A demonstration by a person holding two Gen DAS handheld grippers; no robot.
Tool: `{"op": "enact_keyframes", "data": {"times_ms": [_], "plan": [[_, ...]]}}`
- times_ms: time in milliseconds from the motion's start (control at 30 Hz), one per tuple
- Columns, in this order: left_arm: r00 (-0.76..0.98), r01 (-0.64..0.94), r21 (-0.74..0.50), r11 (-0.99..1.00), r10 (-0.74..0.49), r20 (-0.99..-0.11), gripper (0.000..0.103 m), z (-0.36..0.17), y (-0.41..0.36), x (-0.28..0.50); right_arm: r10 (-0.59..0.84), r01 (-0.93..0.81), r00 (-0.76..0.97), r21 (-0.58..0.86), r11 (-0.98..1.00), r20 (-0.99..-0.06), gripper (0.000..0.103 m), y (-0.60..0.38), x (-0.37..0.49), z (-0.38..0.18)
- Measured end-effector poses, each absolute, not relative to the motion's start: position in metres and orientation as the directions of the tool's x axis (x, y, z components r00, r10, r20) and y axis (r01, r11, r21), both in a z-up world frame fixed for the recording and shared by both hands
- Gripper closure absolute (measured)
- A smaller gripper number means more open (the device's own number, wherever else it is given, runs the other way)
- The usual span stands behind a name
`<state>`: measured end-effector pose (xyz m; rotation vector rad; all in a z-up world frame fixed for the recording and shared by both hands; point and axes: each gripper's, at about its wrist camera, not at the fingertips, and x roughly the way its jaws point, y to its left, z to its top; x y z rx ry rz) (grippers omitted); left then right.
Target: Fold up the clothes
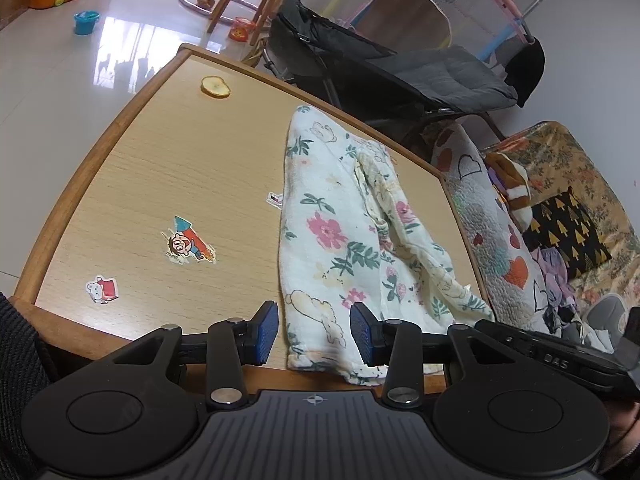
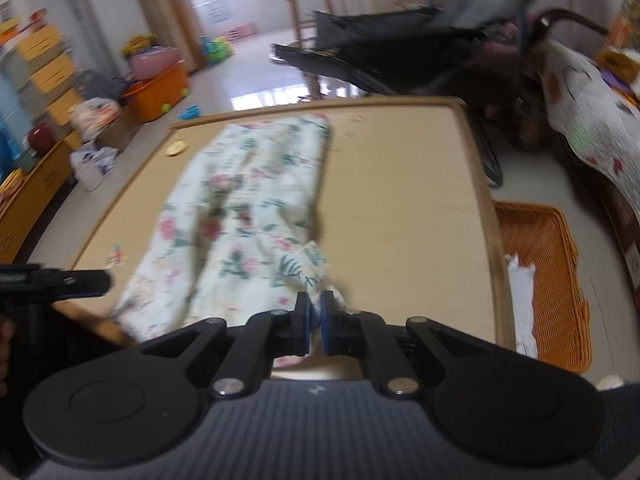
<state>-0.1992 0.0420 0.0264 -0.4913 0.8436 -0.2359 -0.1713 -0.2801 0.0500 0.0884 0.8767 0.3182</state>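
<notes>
A cream floral garment [image 1: 332, 232] lies lengthwise on the wooden table [image 1: 160, 160], reaching from the far edge to the near edge. My left gripper [image 1: 314, 332] is open, with its blue pads either side of the garment's near hem and apart from it. In the blurred right wrist view the same garment [image 2: 248, 208] stretches away over the table [image 2: 400, 200]. My right gripper [image 2: 316, 312] is shut on the garment's near right corner, which bunches up at the pads. The left gripper [image 2: 60, 280] shows at the left edge, and the right gripper [image 1: 560, 356] at the lower right.
Cartoon stickers [image 1: 188, 242] and a dried fruit slice [image 1: 216, 87] mark the table's left half. A dark stroller [image 1: 400, 68] stands behind the far edge. A quilt-draped sofa [image 1: 560, 200] sits at the right. An orange wicker basket [image 2: 540, 264] holding white cloth [image 2: 522, 300] rests on the floor.
</notes>
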Motion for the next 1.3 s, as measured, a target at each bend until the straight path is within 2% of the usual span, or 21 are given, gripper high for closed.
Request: {"op": "enact_keyframes", "data": {"times_ms": [567,800,1100,1300], "plan": [[0.644,0.015,-0.509,0.861,-0.398,-0.654,0.06,0.023,0.041,-0.2,0.411,-0.489,0.488,0.149,0.86,-0.77,0.097,-0.208,-0.173,0.063],[0.641,0.008,-0.515,0.857,-0.4,-0.656,0.06,0.022,0.043,-0.2,0.42,-0.575,0.411,0.128,0.808,-0.809,0.097,-0.18,-0.169,0.052],[0.628,0.015,-0.513,0.858,-0.407,-0.663,0.06,0.018,0.041,-0.196,0.392,-0.585,0.37,0.117,0.803,-0.842,0.097,-0.172,-0.169,0.038],[0.623,0.013,-0.517,0.856,-0.411,-0.665,0.06,0.015,0.042,-0.193,0.4,-0.577,0.357,0.137,0.805,-0.844,0.093,-0.173,-0.171,0.04]]}}
